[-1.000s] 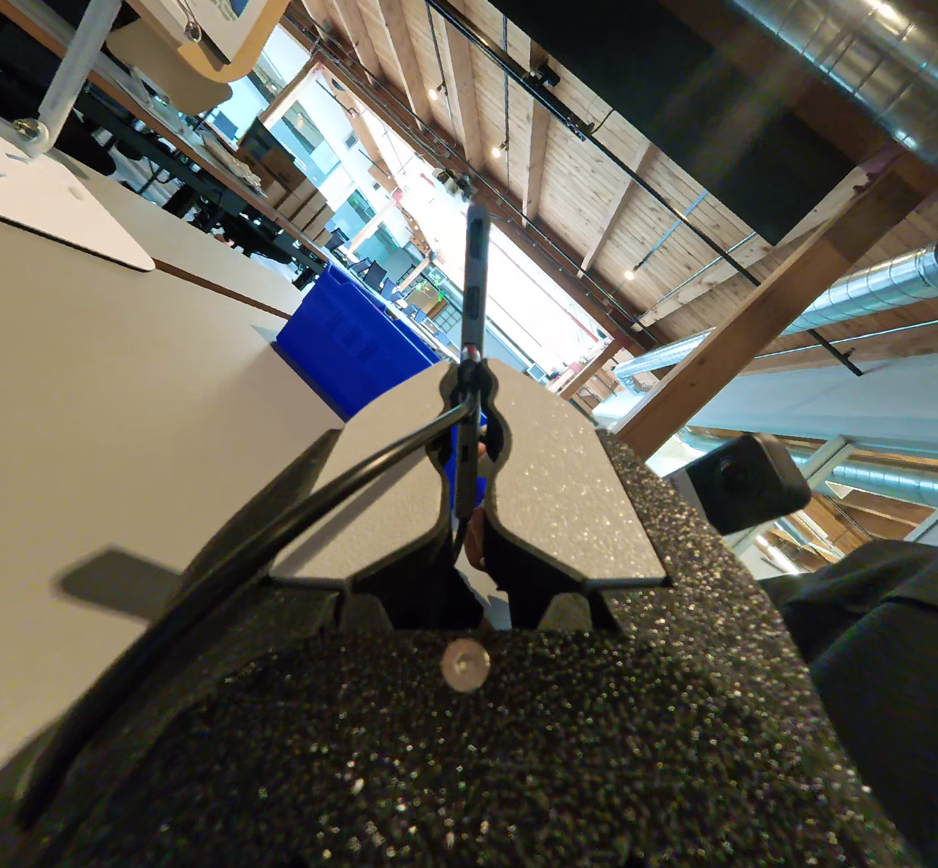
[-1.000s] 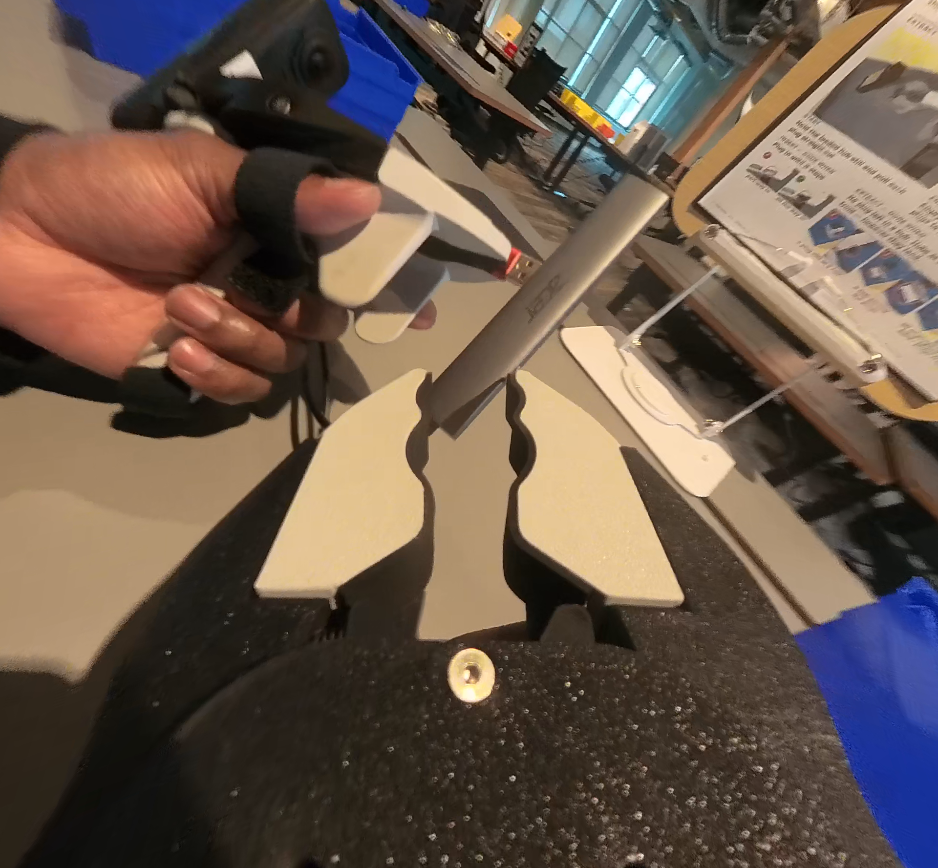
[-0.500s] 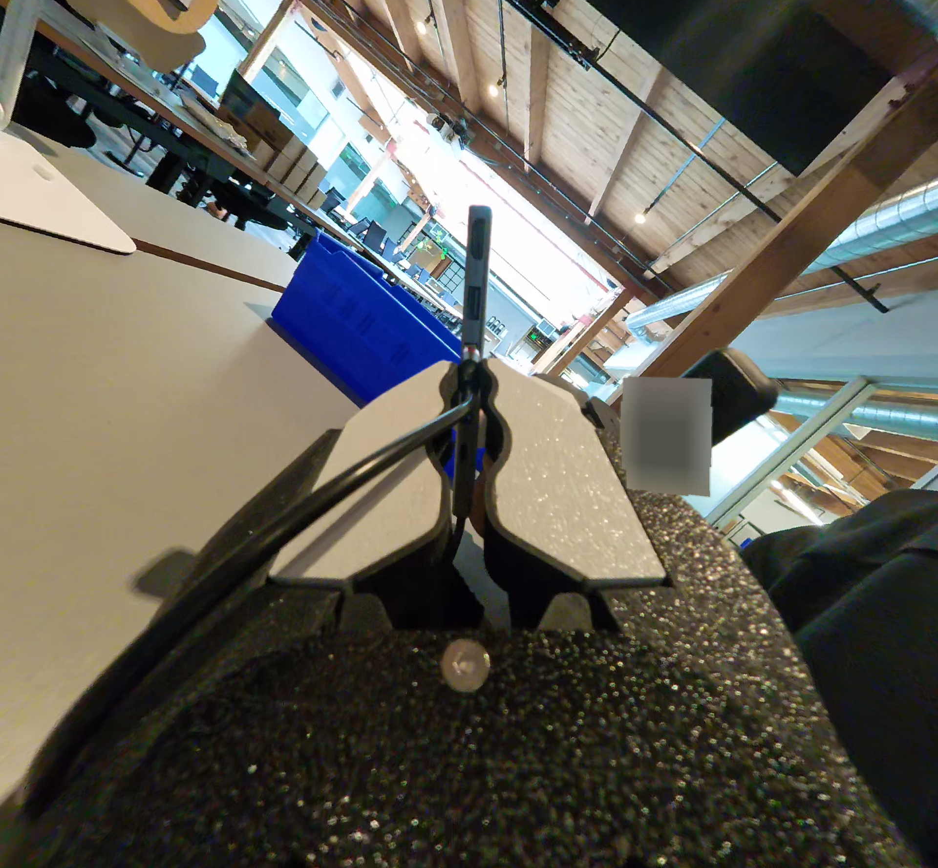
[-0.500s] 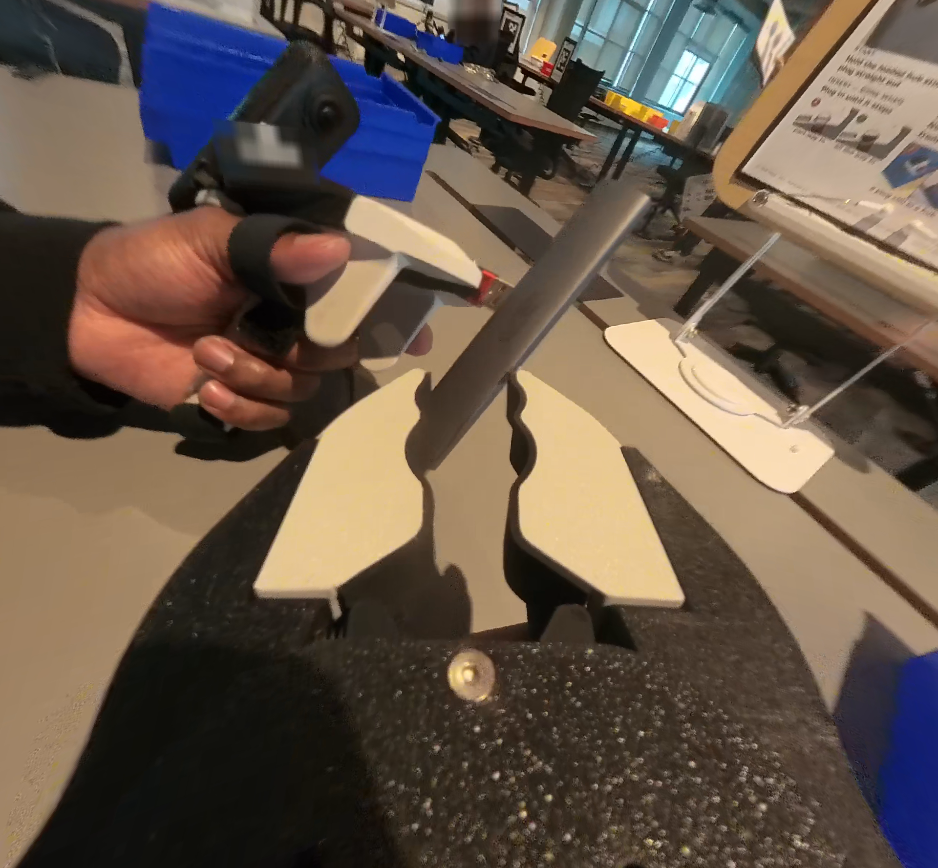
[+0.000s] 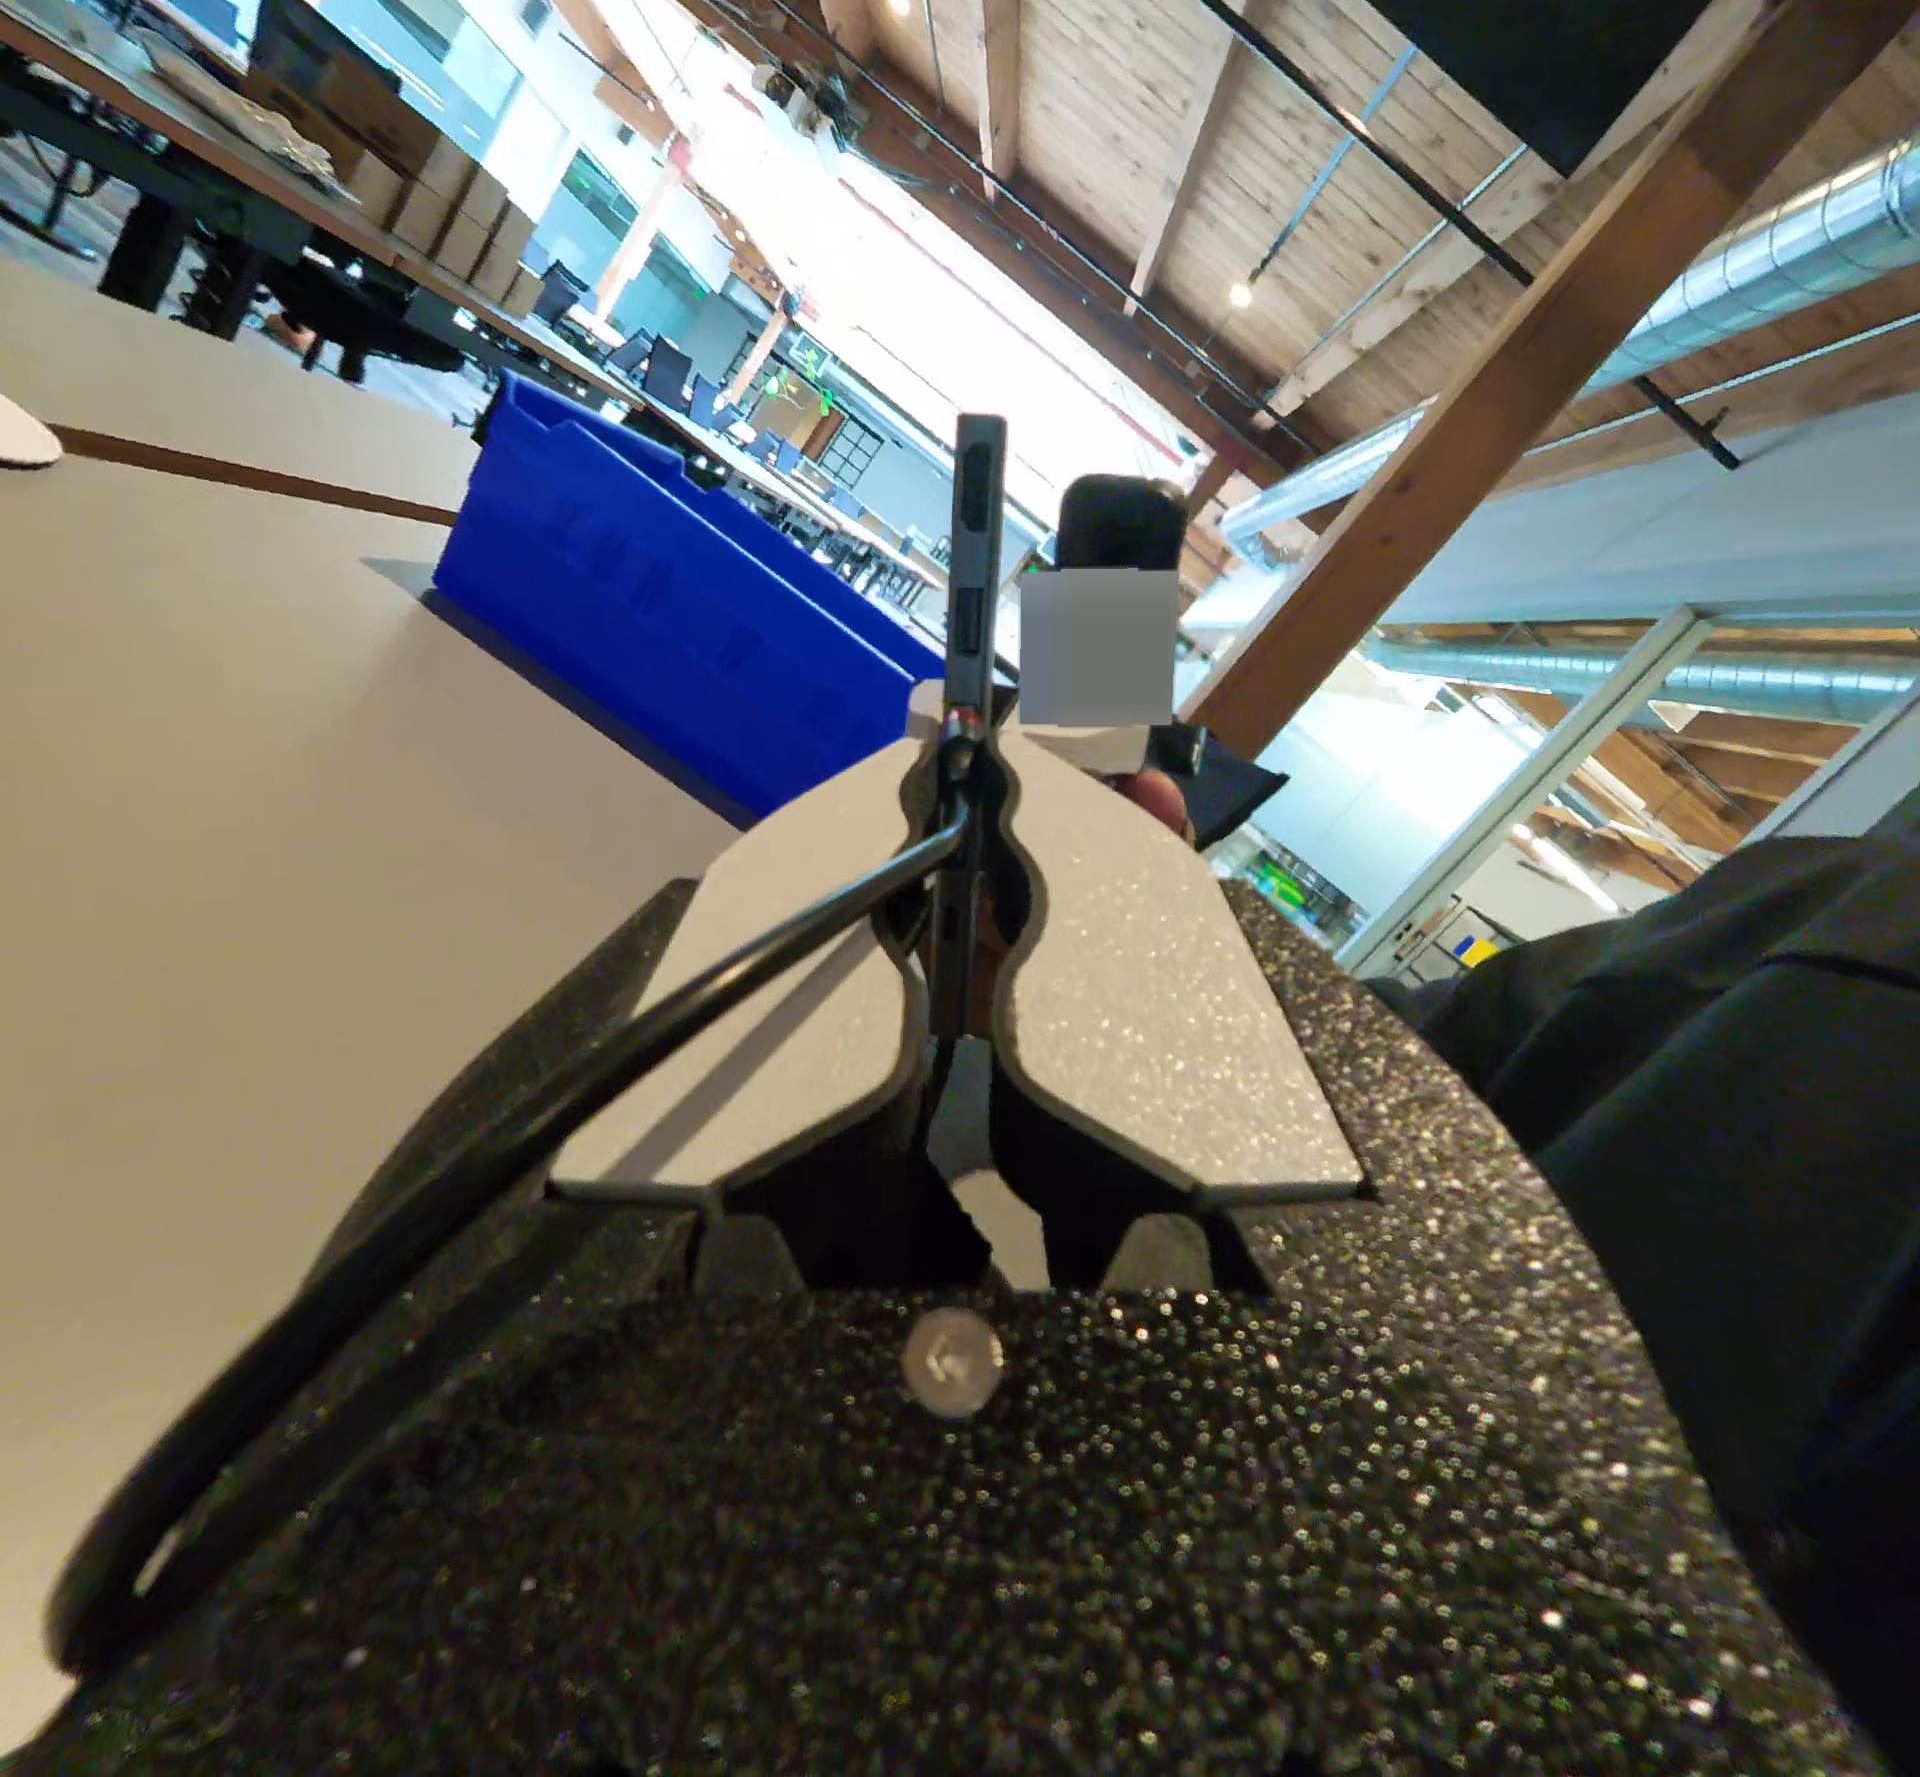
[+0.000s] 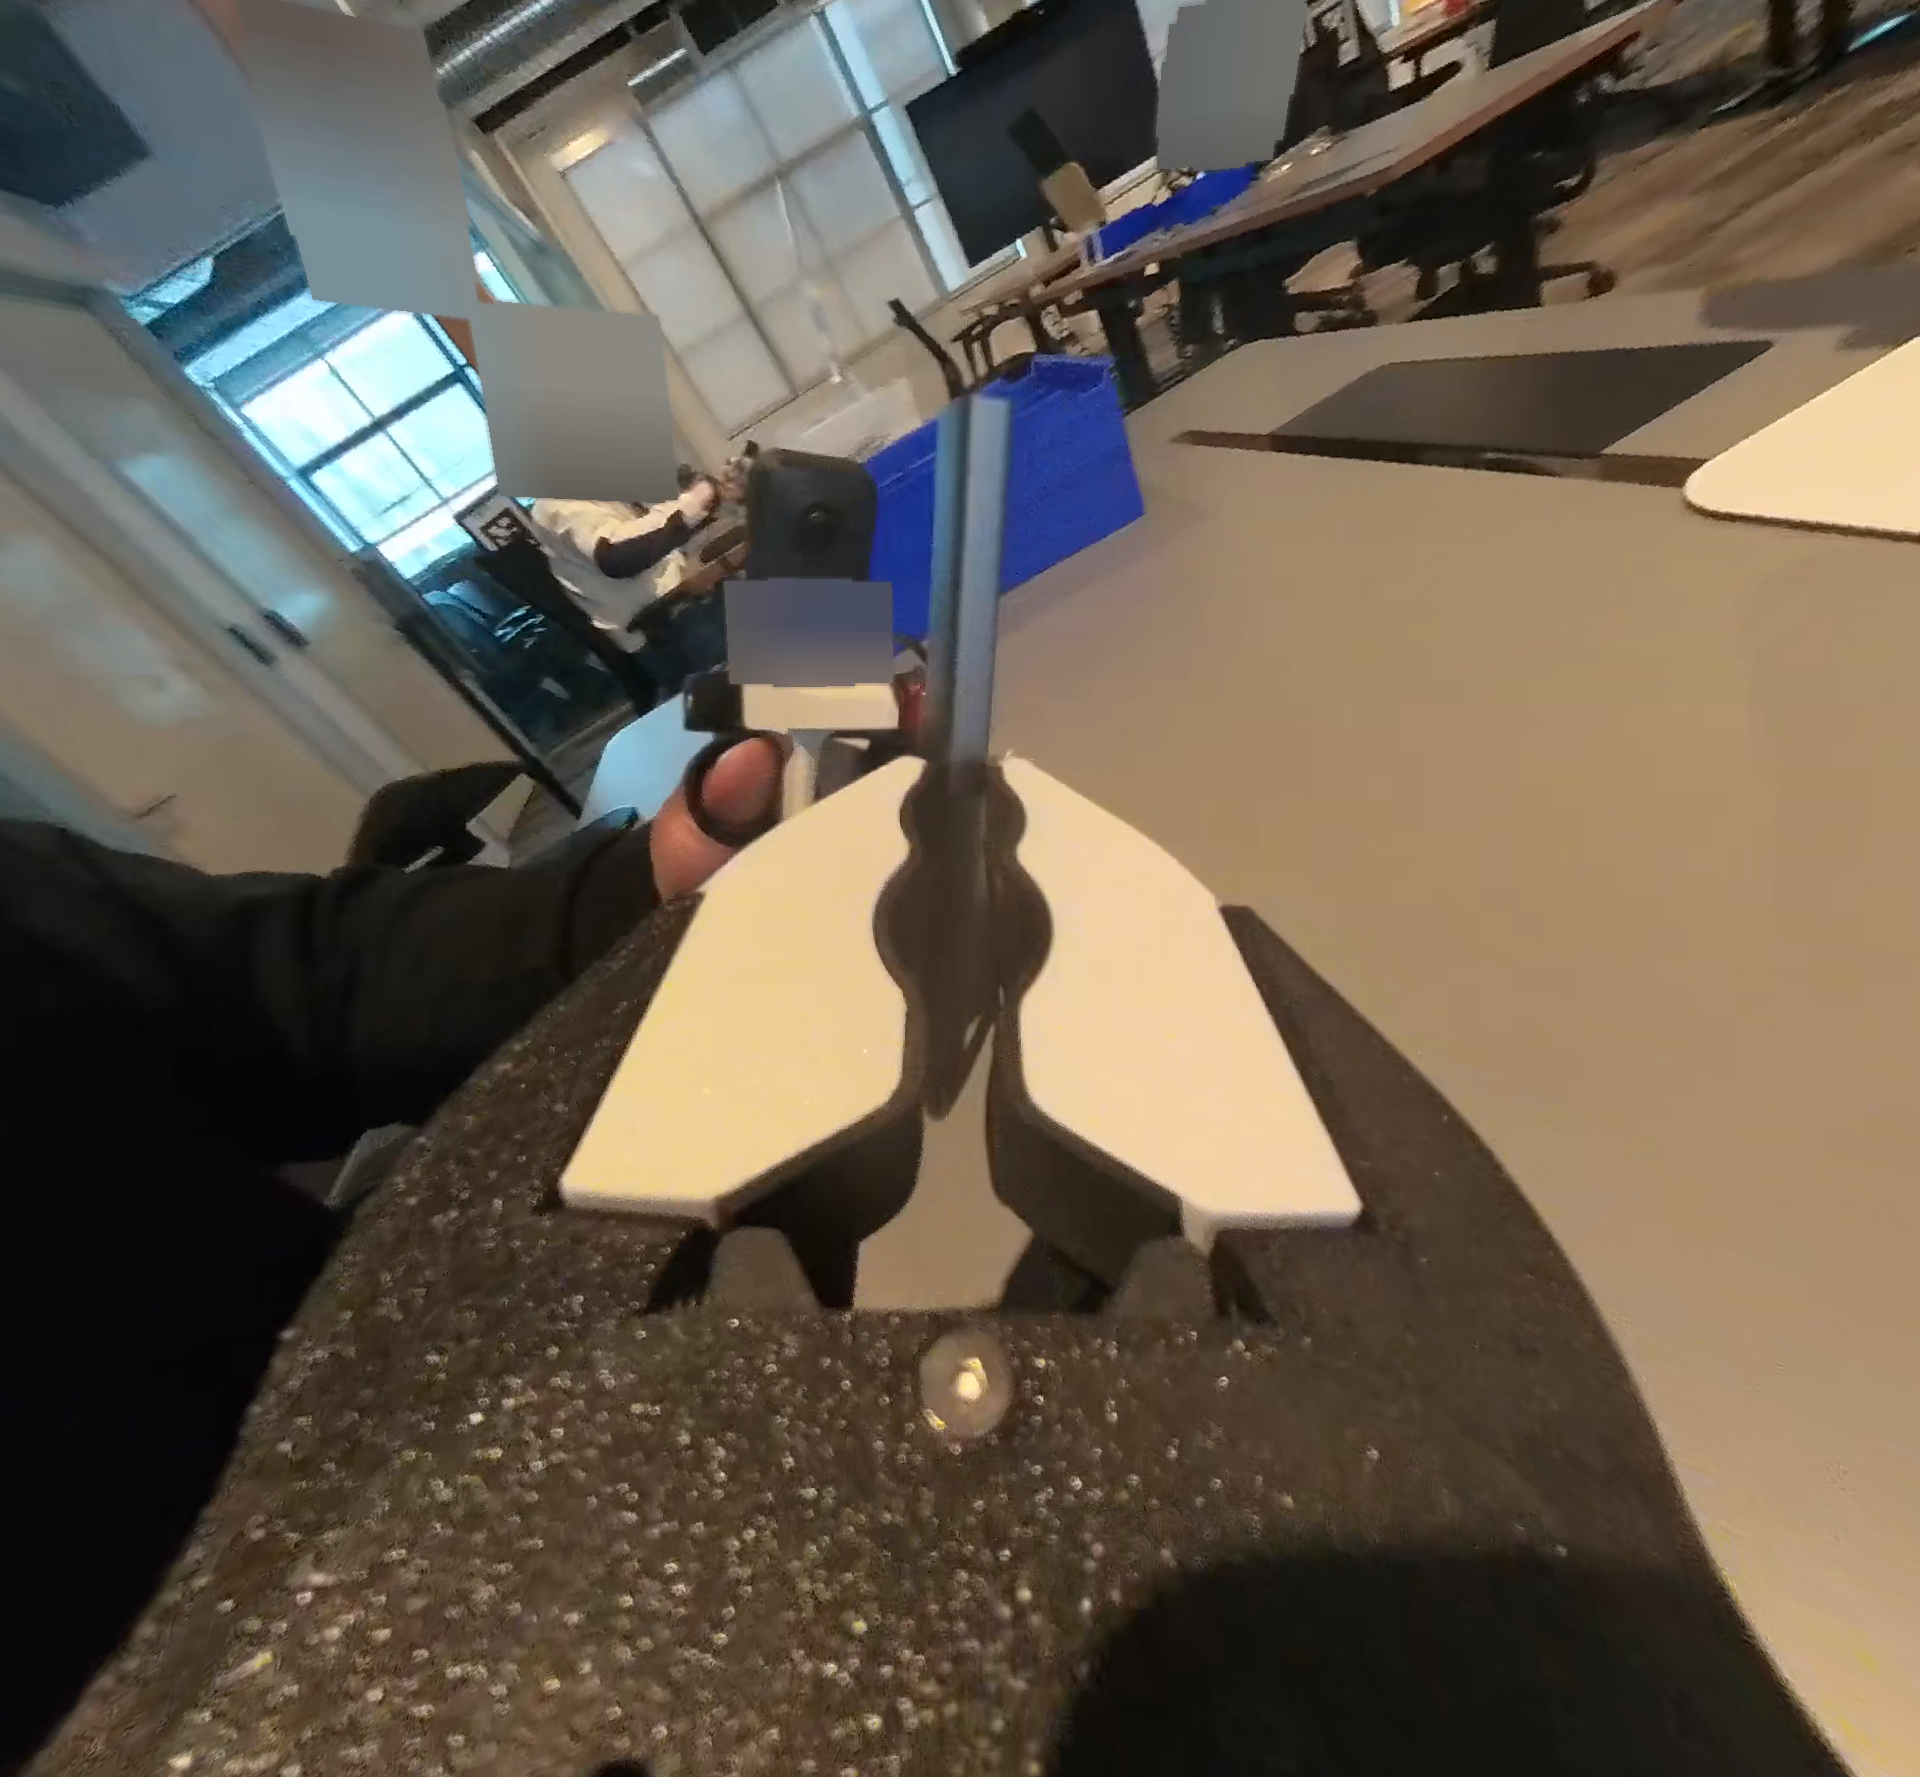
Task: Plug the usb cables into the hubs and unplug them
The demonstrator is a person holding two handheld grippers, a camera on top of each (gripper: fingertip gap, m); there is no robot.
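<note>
Between the pale fingers of the left tool (image 5: 961,761), at the centre of the left wrist view, a thin black USB cable (image 5: 748,958) was clamped near its plug, its slack trailing down toward the lower left of the frame over the grey table (image 5: 239,792). Just above the fingertips stood a slim grey metal bar-shaped hub (image 5: 977,553), seen edge-on with dark ports along its narrow side; the plug looked level with its lowest port, though whether it was seated could not be told. At the centre of the right wrist view, the right tool (image 6: 961,771) was clenched on the lower end of that hub (image 6: 966,584), holding it nearly upright, with the left tool (image 6: 821,704) just to its left and a blue plastic bin (image 6: 1049,470) behind it on the table. The hub seemed light and stiff, its smooth sides likely slippery, so a firm grip low on its flat faces suited it. The cable was soft and would bend; it was best held at the rigid plug housing, pushed and pulled straight along the port.
</note>
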